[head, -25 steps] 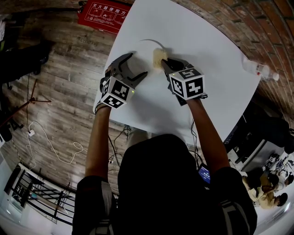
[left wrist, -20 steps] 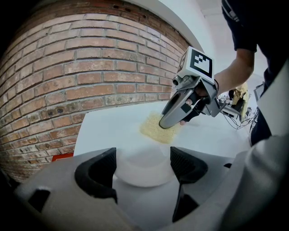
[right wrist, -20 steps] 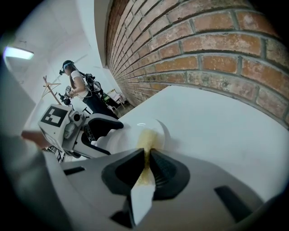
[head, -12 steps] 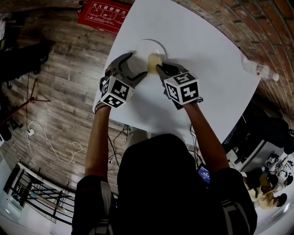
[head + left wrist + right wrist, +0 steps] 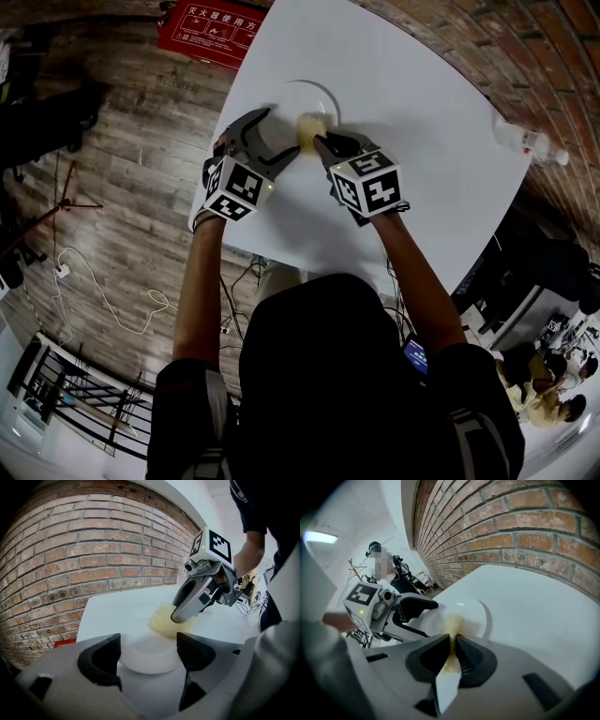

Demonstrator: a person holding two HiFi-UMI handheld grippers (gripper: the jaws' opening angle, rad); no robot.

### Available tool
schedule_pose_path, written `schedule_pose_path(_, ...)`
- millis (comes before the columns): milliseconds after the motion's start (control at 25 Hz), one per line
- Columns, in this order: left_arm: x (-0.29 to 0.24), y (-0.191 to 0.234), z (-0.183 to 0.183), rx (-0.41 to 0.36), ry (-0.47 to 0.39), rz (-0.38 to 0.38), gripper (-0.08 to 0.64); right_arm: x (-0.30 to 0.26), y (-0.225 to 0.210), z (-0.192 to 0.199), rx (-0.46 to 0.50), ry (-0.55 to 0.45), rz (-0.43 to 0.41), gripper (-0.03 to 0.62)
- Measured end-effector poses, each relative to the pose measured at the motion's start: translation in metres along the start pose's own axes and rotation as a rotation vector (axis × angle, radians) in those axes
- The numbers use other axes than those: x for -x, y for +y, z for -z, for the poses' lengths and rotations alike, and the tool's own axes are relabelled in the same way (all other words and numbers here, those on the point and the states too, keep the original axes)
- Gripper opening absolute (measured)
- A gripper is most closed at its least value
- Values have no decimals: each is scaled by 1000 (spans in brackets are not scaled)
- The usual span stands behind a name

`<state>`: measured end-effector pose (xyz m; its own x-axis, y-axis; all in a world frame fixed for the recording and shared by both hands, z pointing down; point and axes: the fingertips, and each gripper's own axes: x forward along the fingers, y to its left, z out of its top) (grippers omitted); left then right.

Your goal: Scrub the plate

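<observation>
My right gripper (image 5: 320, 141) pinches the sponge (image 5: 307, 126), which rests on the plate (image 5: 292, 94). My left gripper (image 5: 281, 133) is spread, the plate's near rim between its jaws.

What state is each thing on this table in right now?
Plate: flat on the table.
Sponge: pressed onto the plate.
Right gripper: shut on the sponge.
Left gripper: open, jaws astride the plate's near rim.
Bottle: lying on its side at the table's edge.
</observation>
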<state>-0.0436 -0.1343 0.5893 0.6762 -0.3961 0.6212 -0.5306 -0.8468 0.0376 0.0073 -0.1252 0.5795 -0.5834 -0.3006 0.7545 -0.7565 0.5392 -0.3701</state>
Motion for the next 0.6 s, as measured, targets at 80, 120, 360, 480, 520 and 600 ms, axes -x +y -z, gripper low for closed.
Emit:
schedule_pose_path(80, 0, 0, 0, 0, -1, 0, 357, 0, 0, 0, 0, 1, -2, 44)
schedule_pose_path(120, 0, 0, 0, 0, -1, 0, 357, 0, 0, 1, -1, 2, -3, 44)
schedule_pose_path(360, 0, 2, 2, 1, -1, 0, 357, -3, 0, 0, 2, 2, -5, 44)
schedule_pose_path(480, 0, 1, 2, 0, -1, -2, 357, -2, -1, 1, 3, 4, -13, 44)
schedule_pose_path(520, 0, 0, 1, 0, -1, -2, 357, -1, -1, 1, 3, 4, -15, 44)
schedule_pose_path(600, 0, 0, 1, 1, -1, -1, 357, -1, -1, 1, 0, 5, -19, 44)
